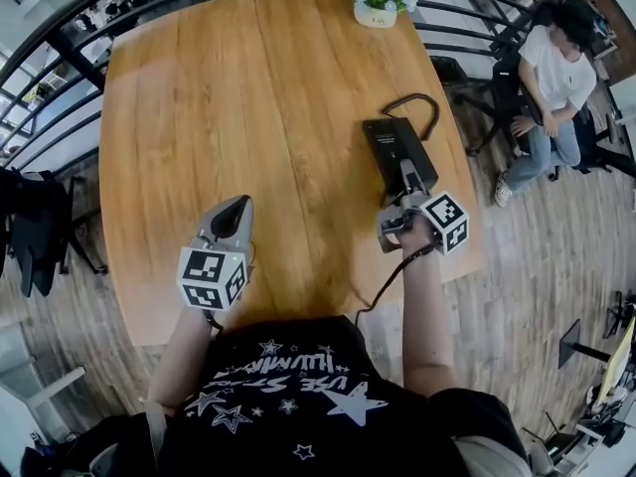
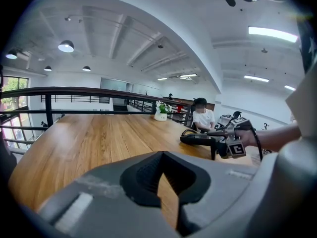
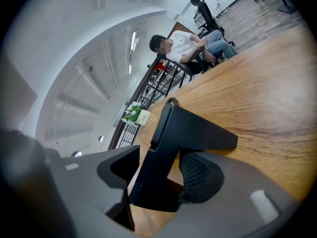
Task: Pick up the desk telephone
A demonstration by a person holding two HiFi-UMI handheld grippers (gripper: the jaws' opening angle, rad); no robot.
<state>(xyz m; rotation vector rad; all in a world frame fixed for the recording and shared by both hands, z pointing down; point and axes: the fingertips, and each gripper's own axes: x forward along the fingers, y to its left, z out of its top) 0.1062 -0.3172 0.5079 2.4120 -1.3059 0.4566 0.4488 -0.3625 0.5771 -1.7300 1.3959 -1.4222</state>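
Telephone (image 1: pixel 396 145) on right side of table (image 1: pixel 248 117), its near end hidden under my right gripper (image 1: pixel 408 187).
Only the right gripper view shows it: my jaws wide, straddling that end, a sliver of wood between phone and one pad (image 3: pixel 198 175). My left gripper (image 1: pixel 237 209) is over bare wood, jaws together, empty. Keypad unreadable; head view shows cord (image 1: pixel 415 102) looping beyond.

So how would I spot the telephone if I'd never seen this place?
Find the big wooden table. The telephone lies near its right edge, between the right gripper's jaws. It is flat and black with a looping cord, unlike the white flower pot at the far end.
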